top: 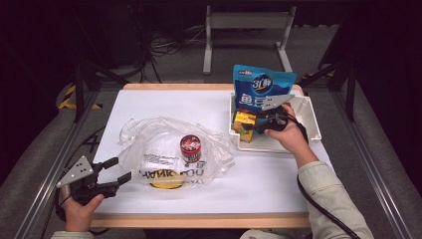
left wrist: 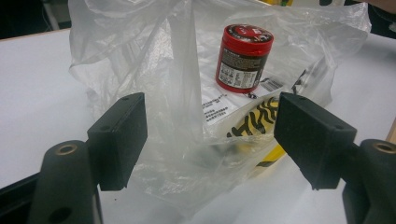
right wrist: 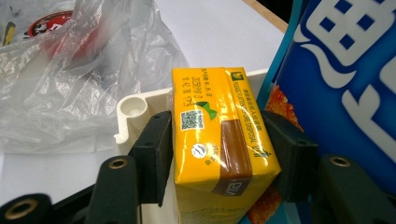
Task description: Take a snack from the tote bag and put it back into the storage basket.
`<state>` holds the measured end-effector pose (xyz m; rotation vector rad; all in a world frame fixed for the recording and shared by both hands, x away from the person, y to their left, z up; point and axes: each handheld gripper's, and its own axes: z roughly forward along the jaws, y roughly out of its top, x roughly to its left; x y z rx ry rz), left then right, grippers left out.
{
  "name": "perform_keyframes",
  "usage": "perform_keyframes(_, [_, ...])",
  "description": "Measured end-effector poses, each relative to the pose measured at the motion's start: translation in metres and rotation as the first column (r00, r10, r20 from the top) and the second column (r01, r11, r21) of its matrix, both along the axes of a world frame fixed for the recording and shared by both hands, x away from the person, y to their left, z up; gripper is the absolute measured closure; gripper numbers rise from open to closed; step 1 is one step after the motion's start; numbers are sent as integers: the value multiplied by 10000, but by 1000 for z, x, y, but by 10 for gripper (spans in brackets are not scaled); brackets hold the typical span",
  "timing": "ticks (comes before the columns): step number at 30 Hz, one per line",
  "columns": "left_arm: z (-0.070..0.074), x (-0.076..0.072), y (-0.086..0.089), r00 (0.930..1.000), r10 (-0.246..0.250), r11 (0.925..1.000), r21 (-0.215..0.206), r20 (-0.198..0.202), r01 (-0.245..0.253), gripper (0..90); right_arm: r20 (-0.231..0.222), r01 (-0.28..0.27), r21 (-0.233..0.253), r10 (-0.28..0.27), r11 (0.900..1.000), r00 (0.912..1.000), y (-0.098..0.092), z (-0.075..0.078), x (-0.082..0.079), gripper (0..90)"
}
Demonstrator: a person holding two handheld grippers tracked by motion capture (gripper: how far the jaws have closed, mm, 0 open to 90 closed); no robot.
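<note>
A crumpled clear plastic bag (top: 149, 139) (left wrist: 140, 46) lies on the white table. A red can (top: 190, 148) (left wrist: 243, 58) stands upright in it, with a flat yellow-and-black item (top: 166, 184) (left wrist: 261, 126) nearer me. My left gripper (top: 123, 168) (left wrist: 212, 140) is open at the bag's near left edge, its jaws wide apart on either side of loose plastic. My right gripper (top: 256, 123) (right wrist: 219, 149) is shut on a yellow drink carton (top: 244, 122) (right wrist: 215, 126) at the left end of a white tray (top: 311, 124) (right wrist: 133, 109).
A tall blue snack bag (top: 261, 84) (right wrist: 345, 79) stands in the tray just behind and beside the carton. The table (top: 174, 99) has a wooden rim, with bare white surface at its back left and front right. Metal frame rails run along both sides.
</note>
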<state>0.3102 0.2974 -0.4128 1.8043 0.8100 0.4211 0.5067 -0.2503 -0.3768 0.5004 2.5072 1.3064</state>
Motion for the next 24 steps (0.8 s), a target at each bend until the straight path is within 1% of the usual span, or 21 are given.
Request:
perform_keyframes(5, [0, 3, -2, 10000, -58, 10000, -24, -20, 58, 265, 175, 65, -8, -65, 10000, 9998, 1, 2, -4, 449])
perform_keyframes(9, [0, 5, -3, 9999, -136, 9999, 3, -23, 136, 265, 602, 286, 325, -305, 9991, 9977, -3, 9, -9, 436])
perform_keyframes(10, [0, 5, -3, 9999, -136, 9999, 3, -23, 136, 265, 602, 286, 325, -305, 9991, 9977, -3, 9, -9, 436])
perform_keyframes(12, [0, 6, -3, 9998, -195, 9998, 69, 35, 194, 265, 814, 377, 512, -418, 9980, 9958, -4, 15, -13, 427])
perform_keyframes(13, [0, 6, -4, 9999, -159, 9999, 12, -17, 159, 265, 874, 388, 559, -436, 9977, 9952, -4, 17, -15, 428])
perform_keyframes(15, [0, 8, -4, 9997, -214, 9998, 63, 71, 214, 265, 1057, 393, 628, -458, 9973, 9933, -5, 22, -19, 439])
perform_keyframes(17, [0, 8, -5, 9998, -199, 9998, 8, 29, 199, 265, 1104, 328, 743, -409, 9967, 9930, -5, 25, -22, 452])
perform_keyframes(18, [1, 8, -5, 9997, -256, 9997, 66, 41, 255, 265, 1161, 425, 780, -514, 9960, 9919, -5, 27, -26, 454])
perform_keyframes(19, [1, 8, -5, 9996, -262, 9996, 59, 42, 262, 265, 1277, 488, 758, -582, 9959, 9901, -5, 28, -28, 474])
perform_keyframes(20, [0, 8, -6, 9998, -220, 9998, 19, 18, 220, 265, 1292, 490, 828, -595, 9954, 9898, -6, 30, -31, 511])
perform_keyframes(21, [0, 9, -6, 9997, -247, 9997, 11, 25, 247, 265, 1456, 546, 997, -688, 9935, 9869, -8, 33, -37, 534])
perform_keyframes(22, [0, 9, -6, 9997, -256, 9997, 39, 39, 256, 265, 1456, 546, 997, -688, 9935, 9869, -8, 33, -37, 534])
perform_keyframes(24, [0, 9, -6, 9996, -265, 9996, 74, 58, 265, 265, 1381, 517, 1102, -668, 9926, 9882, -10, 35, -42, 602])
